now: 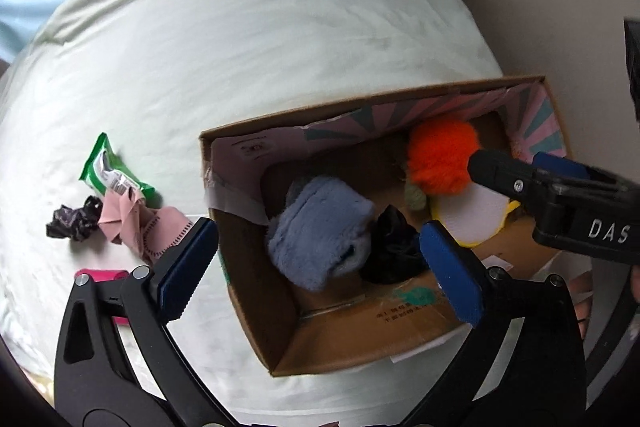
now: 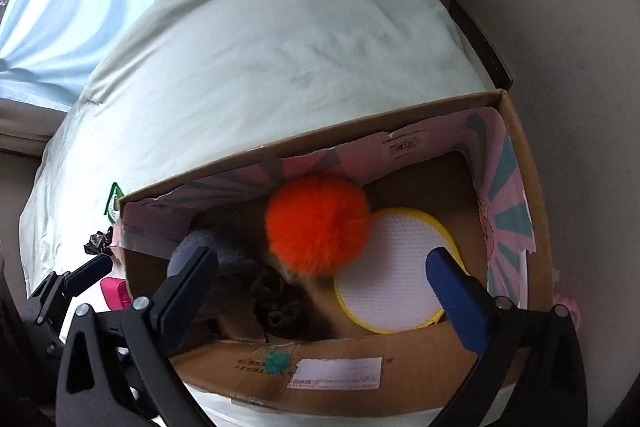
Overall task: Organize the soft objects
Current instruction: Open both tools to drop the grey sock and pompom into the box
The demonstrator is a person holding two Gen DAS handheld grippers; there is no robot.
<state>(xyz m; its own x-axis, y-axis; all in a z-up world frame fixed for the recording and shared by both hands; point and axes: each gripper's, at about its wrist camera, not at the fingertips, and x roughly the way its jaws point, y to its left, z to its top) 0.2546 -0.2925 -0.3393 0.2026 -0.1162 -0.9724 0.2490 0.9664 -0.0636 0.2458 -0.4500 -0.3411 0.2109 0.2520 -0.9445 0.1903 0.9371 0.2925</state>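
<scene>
Right gripper point(image 2: 320, 287) open above cardboard box point(image 2: 320, 375); left gripper point(image 1: 316, 267) open. Orange pompom point(image 2: 318, 225): light, fluffy, compressible; pinch mid-body.

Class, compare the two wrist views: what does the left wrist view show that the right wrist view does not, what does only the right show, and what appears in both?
Only the left wrist view shows the pink cloth lying on the bed beside the whole green packet, and the right tongs seen from outside.

Only the right wrist view shows the white label on the box's near wall and the full round yellow-rimmed pad.

Both show the cardboard box, orange pompom, blue fuzzy item, black fabric and pale sheet.
</scene>
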